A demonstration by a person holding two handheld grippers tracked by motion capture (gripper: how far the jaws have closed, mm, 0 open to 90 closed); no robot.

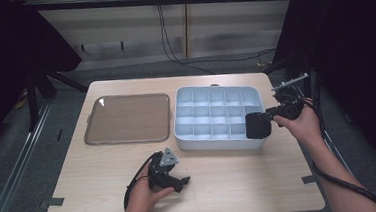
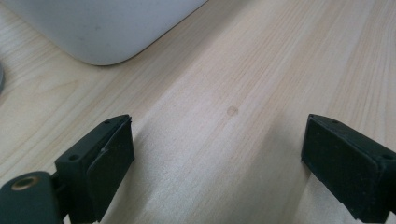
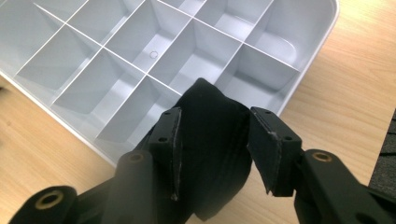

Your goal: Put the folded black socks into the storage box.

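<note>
Here, right gripper clamped on black cloth above divided tray's near corner; left gripper agape.

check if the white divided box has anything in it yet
Empty: every compartment of the white divided box shows bare floor; the black cloth hangs in the right gripper above it.

Left hand comes in from the bottom edge, forearm angled up and right, fist wrapped round the left gripper, which sits low, points right, grey three-cornered plate on top, cable looping back by the wrist; in the left gripper view its two black jaws stand wide apart, nothing between the pads. Right forearm comes up from the lower right corner, right hand raised, gripping the right gripper pointed left. In the right gripper view its jaws are about half closed, pads pressing a folded black cloth between them.
</note>
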